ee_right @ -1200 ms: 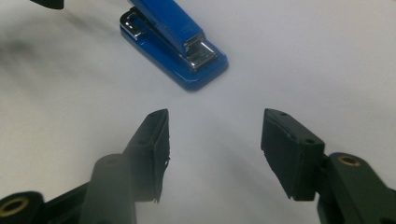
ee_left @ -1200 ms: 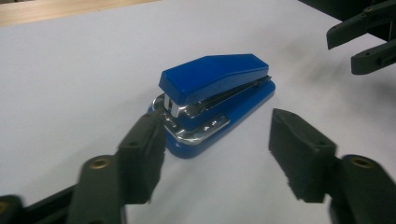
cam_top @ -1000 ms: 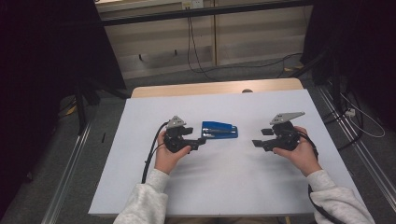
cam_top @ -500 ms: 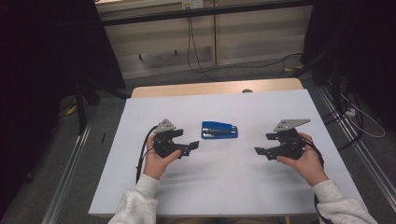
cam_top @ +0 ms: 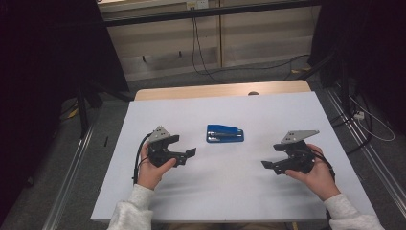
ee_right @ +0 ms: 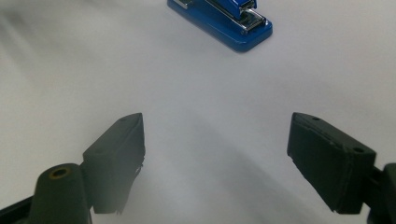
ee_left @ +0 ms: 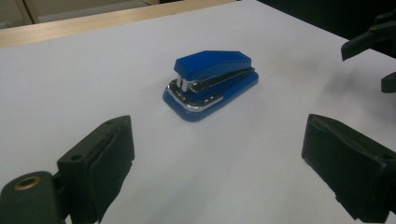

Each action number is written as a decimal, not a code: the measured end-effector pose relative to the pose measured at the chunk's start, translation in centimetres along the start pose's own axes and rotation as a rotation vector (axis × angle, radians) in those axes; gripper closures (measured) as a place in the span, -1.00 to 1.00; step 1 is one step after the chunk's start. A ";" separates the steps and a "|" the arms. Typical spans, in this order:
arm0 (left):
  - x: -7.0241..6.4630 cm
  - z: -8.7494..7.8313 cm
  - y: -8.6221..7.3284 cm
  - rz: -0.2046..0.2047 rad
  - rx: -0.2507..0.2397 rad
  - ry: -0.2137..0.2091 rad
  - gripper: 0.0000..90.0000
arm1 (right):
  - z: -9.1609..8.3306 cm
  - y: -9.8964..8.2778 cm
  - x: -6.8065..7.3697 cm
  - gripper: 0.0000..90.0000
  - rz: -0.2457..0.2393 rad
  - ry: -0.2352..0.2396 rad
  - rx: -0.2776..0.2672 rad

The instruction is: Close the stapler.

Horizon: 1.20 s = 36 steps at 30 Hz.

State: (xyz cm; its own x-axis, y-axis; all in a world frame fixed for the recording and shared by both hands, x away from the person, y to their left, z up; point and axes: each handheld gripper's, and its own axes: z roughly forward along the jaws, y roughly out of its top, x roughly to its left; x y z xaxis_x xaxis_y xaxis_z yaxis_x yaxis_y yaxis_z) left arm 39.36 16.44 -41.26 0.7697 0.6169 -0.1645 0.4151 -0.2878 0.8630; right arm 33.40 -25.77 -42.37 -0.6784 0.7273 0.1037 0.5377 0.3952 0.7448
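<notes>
A blue stapler (cam_top: pixel 225 133) lies flat on the white table (cam_top: pixel 215 191), a little beyond the middle, and nothing touches it. My left gripper (cam_top: pixel 186 156) is to its left and nearer me, pointing right. Its jaws have just been opening and stand open with nothing between them. My right gripper (cam_top: pixel 271 155) is to the stapler's right, pointing left; its jaws have just been opening too and hold nothing. The left gripper view has the stapler (ee_left: pixel 210 81) ahead of that gripper (ee_left: pixel 217 140), with the right gripper (ee_left: pixel 380 60) at the far right. The right gripper view shows the stapler (ee_right: pixel 224 18) beyond that gripper (ee_right: pixel 217 128).
A wooden strip (cam_top: pixel 220 90) runs along the table's far edge. Cables (cam_top: pixel 201 52) trail over the floor beyond it. Metal rails (cam_top: pixel 72 182) flank the table on both sides, and dark curtains (cam_top: pixel 43 57) hang at left and right.
Both hands have drawn away from the stapler, the left one leftward and towards me, the right one rightward. Both pairs of jaws stand wider. The stapler has stayed put.
</notes>
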 end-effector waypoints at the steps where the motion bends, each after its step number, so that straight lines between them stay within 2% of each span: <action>1: 0.0 -0.1 -0.1 0.000 -0.002 0.001 -0.80 | -0.1 -0.1 0.0 -0.60 0.003 -0.001 0.002; 17: 0.9 -3.4 -1.7 -0.014 -0.011 0.040 -0.80 | -0.9 -1.1 0.3 -0.60 0.009 -0.002 0.008; 36: 1.7 -6.2 -3.6 -0.045 -0.022 0.069 -0.80 | -1.8 -1.7 0.5 -0.60 0.007 -0.001 0.004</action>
State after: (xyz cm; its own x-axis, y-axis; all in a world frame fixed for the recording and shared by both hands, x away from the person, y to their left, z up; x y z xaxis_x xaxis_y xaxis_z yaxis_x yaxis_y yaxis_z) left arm 36.15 23.08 -41.70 0.7152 0.6778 -0.1704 0.4370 -0.2435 0.8659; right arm 31.25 -27.08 -42.40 -0.6743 0.7306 0.1078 0.5439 0.3926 0.7416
